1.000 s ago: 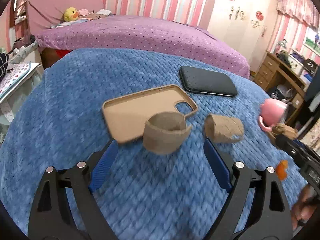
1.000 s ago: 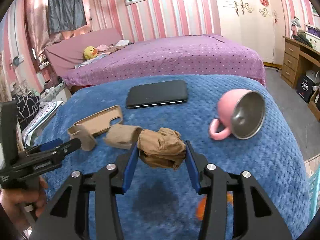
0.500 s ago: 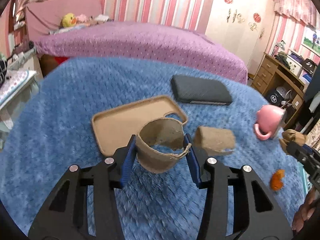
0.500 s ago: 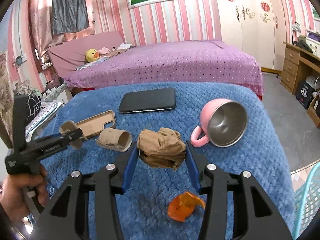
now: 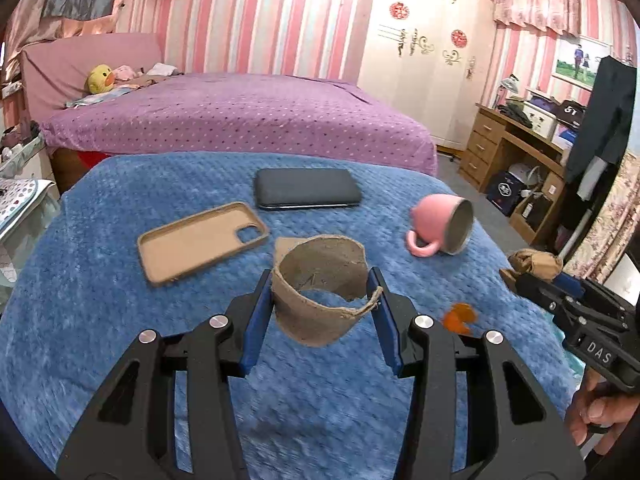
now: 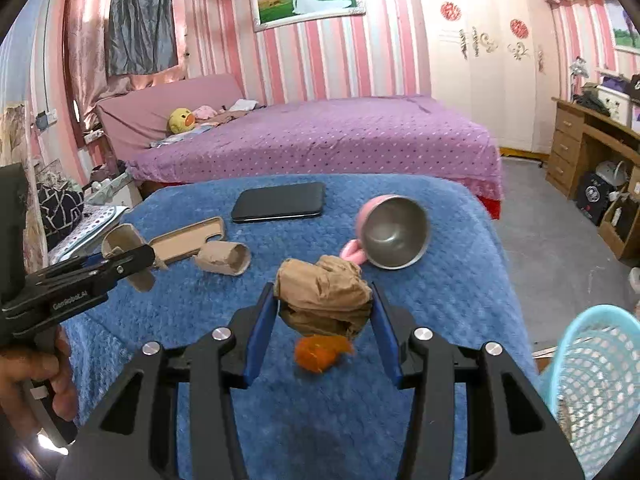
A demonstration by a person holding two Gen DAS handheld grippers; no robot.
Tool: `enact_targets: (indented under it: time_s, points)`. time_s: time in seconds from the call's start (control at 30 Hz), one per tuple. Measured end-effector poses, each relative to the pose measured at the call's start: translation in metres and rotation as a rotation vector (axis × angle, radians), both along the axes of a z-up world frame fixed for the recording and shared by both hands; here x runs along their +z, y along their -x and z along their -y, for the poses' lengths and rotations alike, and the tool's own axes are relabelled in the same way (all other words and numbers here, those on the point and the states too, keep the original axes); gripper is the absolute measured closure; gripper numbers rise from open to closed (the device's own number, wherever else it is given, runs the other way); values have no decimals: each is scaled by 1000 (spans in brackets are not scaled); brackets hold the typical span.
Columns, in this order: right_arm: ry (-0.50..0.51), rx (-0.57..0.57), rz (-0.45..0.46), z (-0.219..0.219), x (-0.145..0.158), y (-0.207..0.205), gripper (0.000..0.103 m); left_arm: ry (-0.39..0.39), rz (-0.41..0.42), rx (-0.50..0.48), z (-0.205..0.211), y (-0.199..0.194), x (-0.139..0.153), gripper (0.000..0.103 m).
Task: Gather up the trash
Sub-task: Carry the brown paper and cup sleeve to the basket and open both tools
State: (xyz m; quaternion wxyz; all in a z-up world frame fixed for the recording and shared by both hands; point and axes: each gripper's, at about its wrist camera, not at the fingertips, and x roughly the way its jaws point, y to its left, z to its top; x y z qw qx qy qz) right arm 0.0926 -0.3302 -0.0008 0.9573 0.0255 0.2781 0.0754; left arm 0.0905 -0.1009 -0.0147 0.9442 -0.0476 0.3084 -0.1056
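Observation:
My left gripper [image 5: 322, 280] is shut on a torn brown cardboard ring [image 5: 320, 308], held just above the blue blanket [image 5: 100, 300]. My right gripper [image 6: 323, 292] is shut on a crumpled wad of brown paper [image 6: 324, 288], also off the blanket. A second cardboard tube [image 6: 224, 258] lies on its side on the blanket, left of the wad. An orange scrap [image 6: 320, 354] lies under the right gripper's fingers. In the right wrist view the left gripper [image 6: 132, 256] sits at the left edge with a hand on its handle.
A tan phone case [image 5: 200, 244], a black phone [image 5: 306, 194] and a tipped pink mug [image 5: 440, 228] lie on the blanket. A light blue mesh basket [image 6: 600, 384] stands off the blanket's right edge. A purple bed [image 6: 320, 140] is behind, a wooden desk [image 6: 592, 148] at right.
The left gripper's jaws closed on the cardboard ring and lifted it off the blanket. Both grippers drew back and rose, the right one still holding the paper wad. The basket came into view.

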Motion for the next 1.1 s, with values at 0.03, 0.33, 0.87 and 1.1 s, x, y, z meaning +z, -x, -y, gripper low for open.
enact_targets:
  time_s: [0.03, 0.33, 0.87, 1.1]
  points:
    - [-3, -7, 4, 5, 1, 3, 57, -1, -1, -8, 4, 2, 0, 57]
    - [-15, -110, 27, 65, 7, 21, 57, 11, 3, -80, 47, 14, 1, 57]
    - [15, -345, 46, 185, 8, 72, 57, 29, 7, -300, 173, 28, 9, 57]
    - [-27, -481, 38, 242, 8, 98, 57, 63, -12, -414, 240, 37, 7, 57]
